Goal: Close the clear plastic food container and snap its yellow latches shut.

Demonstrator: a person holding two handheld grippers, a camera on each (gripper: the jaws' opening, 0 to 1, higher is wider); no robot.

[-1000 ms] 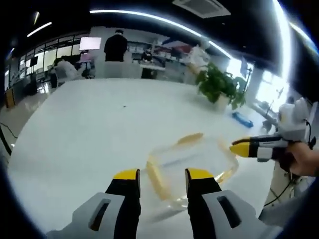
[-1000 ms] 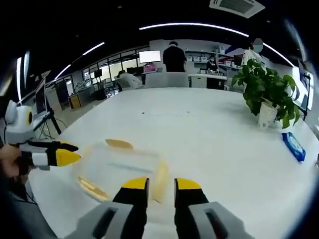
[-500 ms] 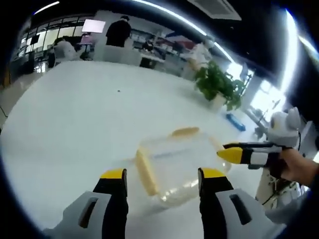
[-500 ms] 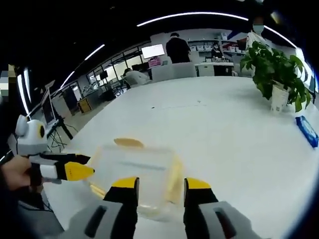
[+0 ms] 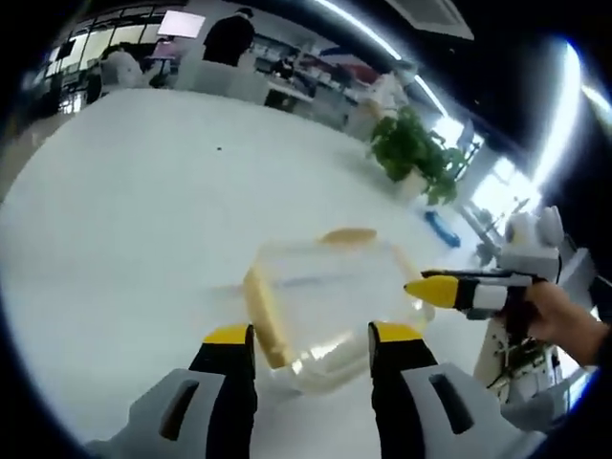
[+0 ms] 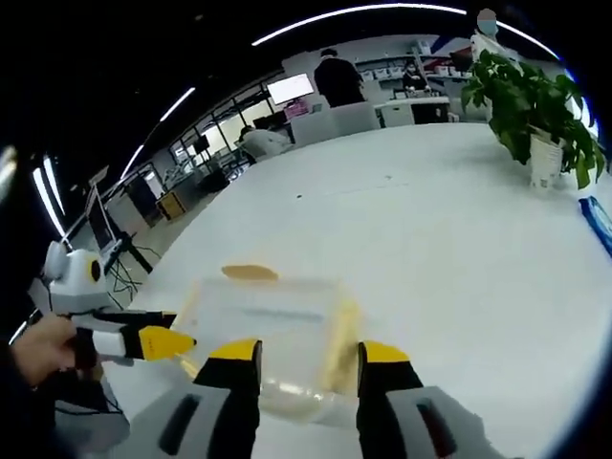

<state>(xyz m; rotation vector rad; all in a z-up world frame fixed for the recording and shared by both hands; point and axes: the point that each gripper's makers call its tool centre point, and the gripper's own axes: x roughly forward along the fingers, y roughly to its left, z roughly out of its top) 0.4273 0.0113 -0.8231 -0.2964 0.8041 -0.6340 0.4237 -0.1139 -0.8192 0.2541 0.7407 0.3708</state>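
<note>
Container [image 5: 330, 301] between left tool [image 5: 311, 337] tips

Container [image 5: 330, 306]: motion-blurred in left gripper view, centre; lid seating and latch [image 5: 265, 317] positions not readable. Near edge hidden behind left gripper [image 5: 311, 342] jaw tips at lower centre. In right gripper view, near rim of container [image 6: 273, 339] hidden behind right gripper [image 6: 302, 352] jaws. Blue item [image 6: 600, 222]: cut off at right edge. People [image 5: 227, 38] at upper left: too small to detail
</note>
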